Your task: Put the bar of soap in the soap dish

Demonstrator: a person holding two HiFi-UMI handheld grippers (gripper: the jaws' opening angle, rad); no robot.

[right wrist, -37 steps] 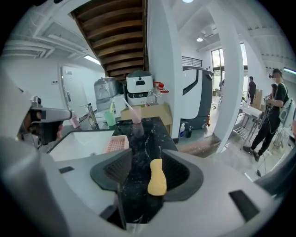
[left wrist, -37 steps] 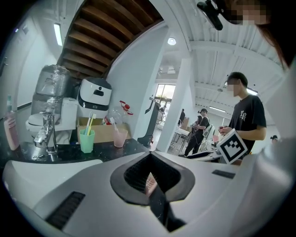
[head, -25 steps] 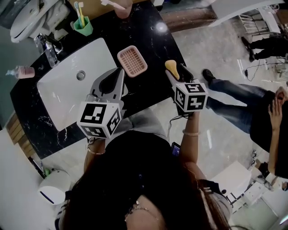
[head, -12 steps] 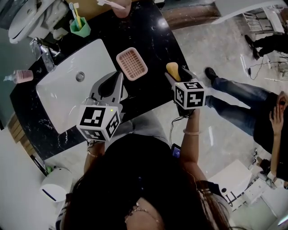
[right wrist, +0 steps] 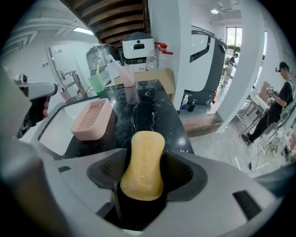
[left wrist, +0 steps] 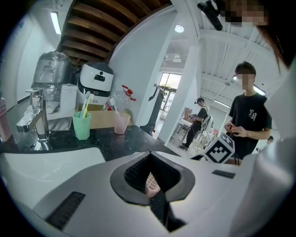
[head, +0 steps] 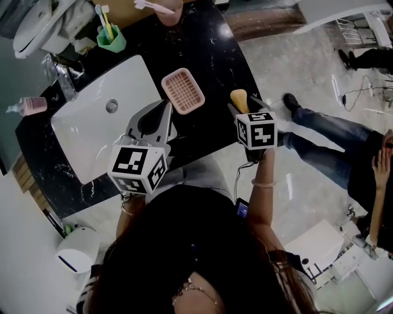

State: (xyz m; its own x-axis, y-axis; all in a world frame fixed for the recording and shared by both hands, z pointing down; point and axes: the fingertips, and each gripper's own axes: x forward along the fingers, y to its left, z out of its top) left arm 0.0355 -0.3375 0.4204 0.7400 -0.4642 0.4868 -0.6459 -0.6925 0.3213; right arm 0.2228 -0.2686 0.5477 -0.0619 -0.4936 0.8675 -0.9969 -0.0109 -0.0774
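A yellow bar of soap (right wrist: pixel 144 164) stands upright between the pads of my right gripper (right wrist: pixel 145 158), which is shut on it. In the head view that gripper (head: pixel 241 105) holds the soap (head: pixel 238 98) over the black counter's right edge. The pink ribbed soap dish (head: pixel 183 91) lies empty on the counter, to the left of the soap (right wrist: pixel 91 119). My left gripper (head: pixel 164 104) hovers at the sink's near right corner, its tip close to the dish, jaws shut with nothing in them. A slice of the dish (left wrist: pixel 152 183) shows through the hollow of its jaws.
A white sink (head: pixel 92 122) with a faucet (head: pixel 58 76) fills the counter's left. At the back stand a green cup with toothbrushes (head: pixel 112 37) and a pink cup (head: pixel 167 11); a pink bottle (head: pixel 31 105) lies far left. A person's legs (head: pixel 325 138) stretch across the floor on the right.
My right gripper has dipped a little toward the counter with the soap still in it. The left gripper has sunk slightly and stays beside the dish.
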